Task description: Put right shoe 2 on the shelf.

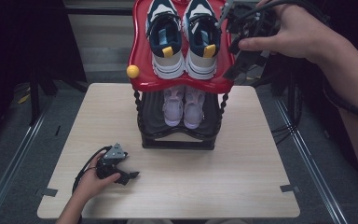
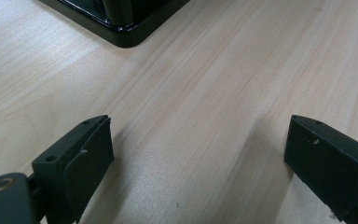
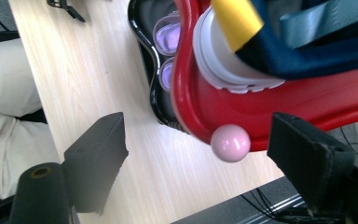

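Even overhead light keeps the pale bench (image 1: pixel 177 186) bright in the high view, while the surroundings at nine and three o'clock sink into near black. Soft, short shadows lie under the left tongs (image 2: pixel 198 158). In the right gripper view the near shoe (image 3: pixel 279 42) at one o'clock and the pink knob (image 3: pixel 230 143) blur; a glossy highlight runs along the red tray (image 3: pixel 307 100).

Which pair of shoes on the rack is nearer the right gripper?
The navy and white sneakers on the red top shelf, beside the right gripper. The pale pink pair sits on the black lower shelf.
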Demonstrator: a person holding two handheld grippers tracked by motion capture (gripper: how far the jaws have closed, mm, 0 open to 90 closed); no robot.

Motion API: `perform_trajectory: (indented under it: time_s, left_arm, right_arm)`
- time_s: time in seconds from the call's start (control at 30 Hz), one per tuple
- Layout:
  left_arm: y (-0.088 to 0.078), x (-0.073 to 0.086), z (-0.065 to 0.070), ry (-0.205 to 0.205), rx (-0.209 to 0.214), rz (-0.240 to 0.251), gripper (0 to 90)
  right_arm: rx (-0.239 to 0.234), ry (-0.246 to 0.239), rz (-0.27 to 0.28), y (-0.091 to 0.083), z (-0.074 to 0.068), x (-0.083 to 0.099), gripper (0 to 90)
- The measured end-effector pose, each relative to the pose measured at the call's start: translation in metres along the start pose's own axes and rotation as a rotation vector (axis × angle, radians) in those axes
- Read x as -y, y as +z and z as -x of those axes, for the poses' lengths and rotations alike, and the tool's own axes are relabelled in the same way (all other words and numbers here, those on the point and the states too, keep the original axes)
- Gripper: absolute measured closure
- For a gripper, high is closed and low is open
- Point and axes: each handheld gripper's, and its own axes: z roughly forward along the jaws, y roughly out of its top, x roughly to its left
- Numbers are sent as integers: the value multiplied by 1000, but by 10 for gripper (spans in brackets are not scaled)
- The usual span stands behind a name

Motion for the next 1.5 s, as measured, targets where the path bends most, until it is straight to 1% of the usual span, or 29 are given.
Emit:
perform_trajectory:
  time_s: [0.03,0.07,0.17,0.23,0.3,0.37,0.43,0.53,0.6,0.63,0.87,0.97,1.0,1.27,1.3,1.5]
  left_arm:
    - [0,0,0,0,0,0,75]
    - [0,0,0,0,0,0,75]
    - [0,0,0,1,1,-1,74]
    - [0,0,0,2,0,-1,74]
    - [0,0,0,2,1,-1,74]
    - [0,0,0,2,1,-1,74]
    - [0,0,0,2,0,-1,74]
    - [0,0,0,2,0,0,74]
    - [0,0,0,2,1,-1,74]
    - [0,0,0,1,2,-2,74]
    - [0,0,0,2,1,-1,74]
    - [0,0,0,2,1,-1,74]
    - [0,0,0,1,1,-1,74]
    - [0,0,0,2,1,-1,74]
    - [0,0,0,1,1,-1,74]
    - [0,0,0,1,1,-1,74]
  right_arm:
    - [-4,14,0,0,-1,2,184]
    - [-4,8,3,0,0,4,179]
    - [-7,23,0,2,-3,11,176]
    - [-14,23,4,3,-4,15,176]
    - [-16,26,-5,4,-5,20,176]
    - [-20,39,-9,5,-7,23,176]
    - [-29,29,-14,5,-8,27,178]
    - [-38,41,-42,6,-9,31,178]
    - [-51,40,-55,8,-9,34,180]
    - [-56,48,-60,8,-10,35,184]
    - [-110,52,-107,14,-10,41,204]
    - [-124,50,-131,17,-9,43,207]
    - [-137,51,-141,17,-9,44,209]
    - [-159,47,-174,22,-9,54,211]
    - [-166,51,-180,23,-9,55,211]
    - [-172,61,-197,30,-11,67,211]
